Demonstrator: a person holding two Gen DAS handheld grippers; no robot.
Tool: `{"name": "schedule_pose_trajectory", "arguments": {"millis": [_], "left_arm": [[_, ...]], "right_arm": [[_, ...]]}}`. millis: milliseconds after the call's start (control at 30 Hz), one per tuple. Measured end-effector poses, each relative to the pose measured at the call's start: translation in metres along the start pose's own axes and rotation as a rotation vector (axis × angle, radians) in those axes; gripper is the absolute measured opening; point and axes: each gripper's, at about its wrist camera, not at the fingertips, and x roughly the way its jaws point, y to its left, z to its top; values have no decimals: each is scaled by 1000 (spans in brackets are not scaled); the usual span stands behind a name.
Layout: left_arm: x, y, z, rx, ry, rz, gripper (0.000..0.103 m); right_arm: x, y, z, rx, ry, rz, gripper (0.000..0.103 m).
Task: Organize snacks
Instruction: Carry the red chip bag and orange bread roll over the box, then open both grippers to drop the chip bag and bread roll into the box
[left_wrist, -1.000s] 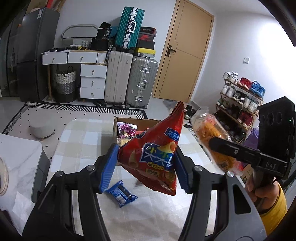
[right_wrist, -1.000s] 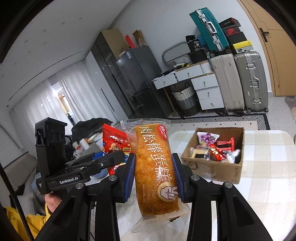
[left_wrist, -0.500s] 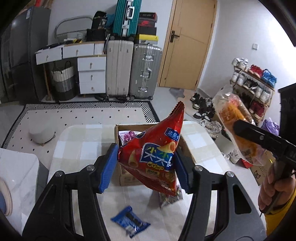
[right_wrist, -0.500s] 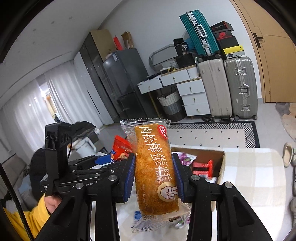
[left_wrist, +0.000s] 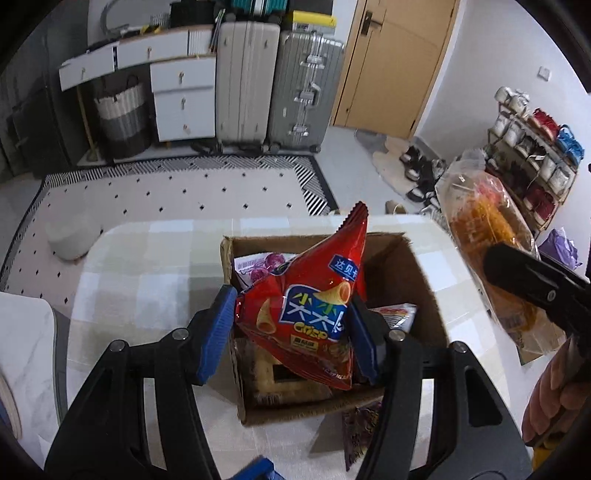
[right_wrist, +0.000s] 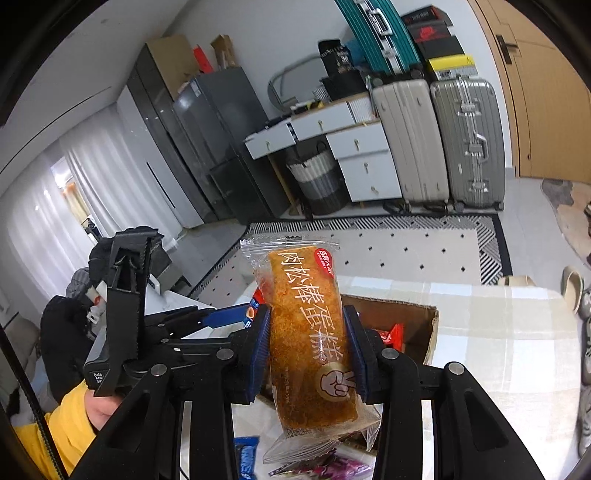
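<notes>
Left hand-held gripper (left_wrist: 291, 328) clenched on a red foil bag of corn-cone crisps (left_wrist: 308, 314), its blue pads pinching the bag across its middle. The bag hung upright, one serrated corner pointing up, directly over the open brown cardboard box (left_wrist: 424, 284) just ahead of and below the fingers. Inside the box, under the bag: a purple-printed packet, a white-and-red wrapper, something dark and flat. The box stood on a desk under a pale checked cloth (left_wrist: 147, 266).

Right hand-held gripper (right_wrist: 306, 350) grasping a clear-wrapped, orange-brown meat-floss cake roll (right_wrist: 310, 339), held upright between the pads at its mid-length, near the box's corner and off to the right of the left tool.

A small purple packet (left_wrist: 360, 428) lay on the cloth against the box's near side, below the left fingers; part of a blue wrapper (right_wrist: 245, 458) showed lower still.

Handling, by my reckoning: the crisp bag is light, air-puffed and slick, its contents brittle, so a gentle squeeze at the middle or a hold on the crimped seam suits it. The cake roll is soft and would dent; its loose film could slip, so holding across the body seems safer than by the wrapper ends.
</notes>
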Motion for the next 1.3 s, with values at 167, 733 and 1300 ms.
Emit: {"name": "schedule_pose_trajectory", "arguments": {"millis": [167,733,1300], "left_arm": [[35,1,3,0,44,5,56],[56,4,-6,7,61,26,62],[-8,23,-26,-37,-7,82,80]], "right_arm": [[24,-15,-2,22,36,-16,38],[53,-26,-11,43,92,-28,38],[67,-24,-17,68,123,-102,39]]}}
